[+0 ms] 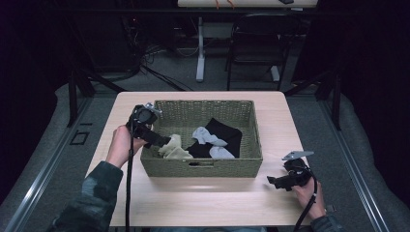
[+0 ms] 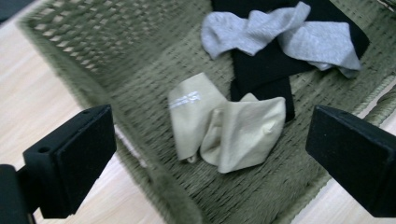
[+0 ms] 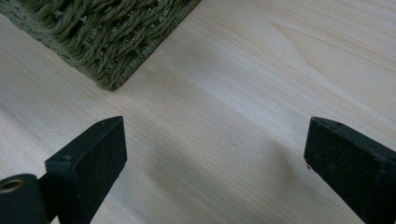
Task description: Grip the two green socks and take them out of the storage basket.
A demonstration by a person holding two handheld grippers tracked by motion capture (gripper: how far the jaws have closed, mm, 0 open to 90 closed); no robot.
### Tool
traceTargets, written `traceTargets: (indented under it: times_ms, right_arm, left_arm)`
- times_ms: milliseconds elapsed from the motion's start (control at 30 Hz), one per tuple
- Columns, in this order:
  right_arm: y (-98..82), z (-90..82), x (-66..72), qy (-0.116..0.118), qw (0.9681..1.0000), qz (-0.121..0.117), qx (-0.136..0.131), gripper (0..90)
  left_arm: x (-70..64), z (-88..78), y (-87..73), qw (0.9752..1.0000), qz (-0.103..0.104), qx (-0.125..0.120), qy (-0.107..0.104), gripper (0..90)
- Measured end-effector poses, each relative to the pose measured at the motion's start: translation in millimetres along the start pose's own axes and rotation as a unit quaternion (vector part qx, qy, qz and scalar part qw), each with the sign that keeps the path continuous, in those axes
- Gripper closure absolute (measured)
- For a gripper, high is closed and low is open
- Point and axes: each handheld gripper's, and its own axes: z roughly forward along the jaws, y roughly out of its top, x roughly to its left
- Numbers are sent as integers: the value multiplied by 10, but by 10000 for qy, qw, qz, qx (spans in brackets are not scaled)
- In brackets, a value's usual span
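Reaching over the left wall of the green woven basket (image 1: 200, 168) on the pale wood table (image 1: 203, 198), I hold my left gripper (image 2: 210, 154) just above the crumpled cream sock (image 2: 229, 128). Its jaws stand wide apart and hold nothing. The cream sock lies on the basket floor near the front left corner, between the two jaws in my left gripper view. My guess is that I mean to pick it up. To do that well, I should go straight down, keep the jaws one on each side of the soft lump, push a little into the folds, and then squeeze, so I take the sock and not the weave under it. Close beside it lies a flat black cloth (image 2: 266, 70), so I should keep the jaw on that side off it. On the black cloth sit two light grey socks (image 2: 285, 35). My right gripper (image 3: 215, 158) waits low over bare table off the basket's front right corner, jaws wide and empty. I cannot tell if the cream lump is one sock or two. The basket's far end is cut off in my left gripper view.
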Motion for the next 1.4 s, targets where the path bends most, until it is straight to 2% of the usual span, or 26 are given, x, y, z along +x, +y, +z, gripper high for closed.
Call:
traceTargets:
  times_ms: [167, 333, 400, 700, 733, 900, 1000, 1033, 1100, 1300, 1333, 1367, 1400]
  right_arm:
    - [-13, -24, -1, -47, 10000, 26, -20, 51]
    - [-18, -35, -18, -59, 10000, 11, -16, 51]
    - [-15, -31, -12, -56, 10000, 13, -33, 51]
    - [-9, -19, 2, -46, 10000, -25, -16, 52]
    - [-9, -19, 6, -43, 10000, -18, -17, 52]
    - [-10, -14, 12, -51, 10000, -45, -1, 52]
    - [-4, -21, 17, -69, 9999, -107, 48, 52]
    - [-3, -21, 25, -41, 9999, -94, 39, 52]
    - [-3, -19, 26, -44, 9999, -105, 41, 52]
    - [-4, -12, 25, -50, 9999, -108, 27, 53]
    - [-3, -14, 26, -64, 9999, -115, 31, 53]
    - [-3, -16, 27, -74, 9999, -116, 30, 53]
    - [-3, -16, 28, -72, 9999, -115, 31, 53]
  left_arm:
    - [-4, 130, 48, 9996, 68, 219, -185, 51]
    - [-29, 279, 110, 9984, 146, 454, -302, 82]
    - [-43, 340, 124, 9977, 160, 513, -409, 103]
    - [-102, 561, 204, 9940, 253, 943, -491, 168]
    - [-105, 582, 211, 9937, 256, 968, -509, 184]
    - [-113, 722, 237, 9886, 376, 1265, -727, 305]
    - [-125, 829, 233, 9858, 365, 1417, -824, 364]
    - [-130, 852, 231, 9858, 354, 1433, -798, 380]
    - [-139, 904, 229, 9840, 374, 1544, -802, 414]
    - [-129, 999, 228, 9813, 341, 1747, -733, 513]
    - [-128, 1009, 222, 9812, 337, 1745, -755, 559]
    - [-128, 1016, 220, 9802, 364, 1811, -713, 588]
    - [-138, 1019, 215, 9802, 383, 1822, -670, 632]
